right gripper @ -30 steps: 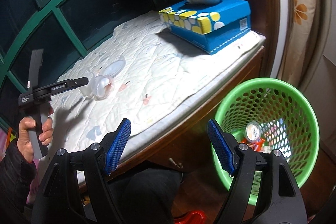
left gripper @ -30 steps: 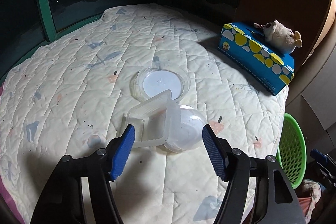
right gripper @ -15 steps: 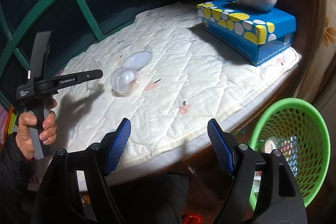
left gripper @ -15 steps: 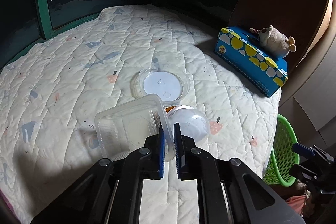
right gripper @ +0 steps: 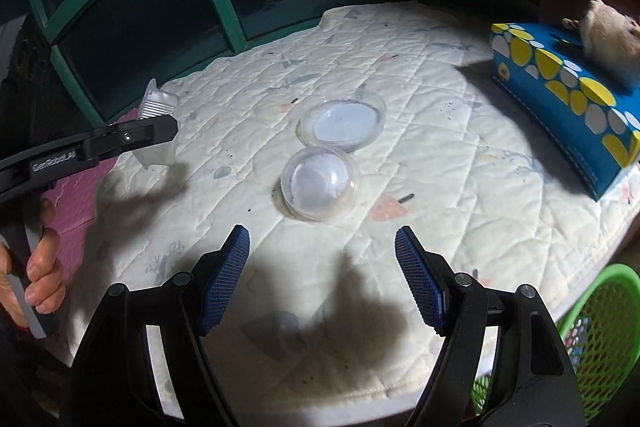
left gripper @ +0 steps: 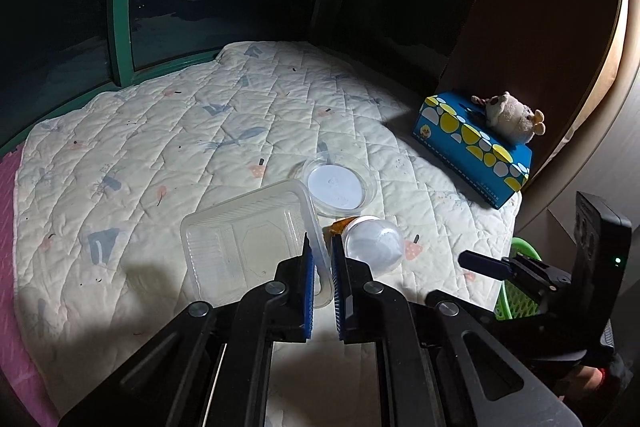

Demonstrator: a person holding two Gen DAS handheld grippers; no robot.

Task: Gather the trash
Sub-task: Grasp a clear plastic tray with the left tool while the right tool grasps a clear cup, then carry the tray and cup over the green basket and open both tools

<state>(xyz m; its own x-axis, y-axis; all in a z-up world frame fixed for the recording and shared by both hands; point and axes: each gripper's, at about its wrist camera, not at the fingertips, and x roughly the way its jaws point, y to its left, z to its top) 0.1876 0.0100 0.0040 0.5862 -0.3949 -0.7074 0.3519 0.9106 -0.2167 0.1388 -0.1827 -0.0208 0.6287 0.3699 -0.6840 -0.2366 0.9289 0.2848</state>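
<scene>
Quilt (left gripper: 168, 131), cream with small printed shapes, is covering the whole window seat and lying under everything else; a pink mat (right gripper: 76, 195) is showing past its left edge in the right wrist view. Behind it, dark window panes in a green frame (left gripper: 122, 7) are filling the background. At the quilt's right end a blue tissue box (left gripper: 472, 147) with yellow and white dots is sitting, and a small plush animal (left gripper: 510, 115) is resting on top of it. A green mesh basket (right gripper: 600, 323) is standing below the seat's right edge, with some items lying inside it, too small to make out.

A clear rectangular plastic tray (left gripper: 248, 243) is hanging tilted above the quilt: the left gripper (left gripper: 320, 259) is clamping its blue pads (left gripper: 308, 279) tight on the tray's right rim, with a hand (right gripper: 40, 267) gripping the handle. Just right of the tray, a clear round container (right gripper: 318, 183) is lying on the quilt near its middle, something orange peeking out beside it in the left wrist view. A clear round lid (right gripper: 342, 125) is lying flat just behind it, nearly touching.

The right gripper (right gripper: 322, 279) is hovering over the near part of the quilt, its jaws standing well apart with nothing between them, pointing toward the round container.
</scene>
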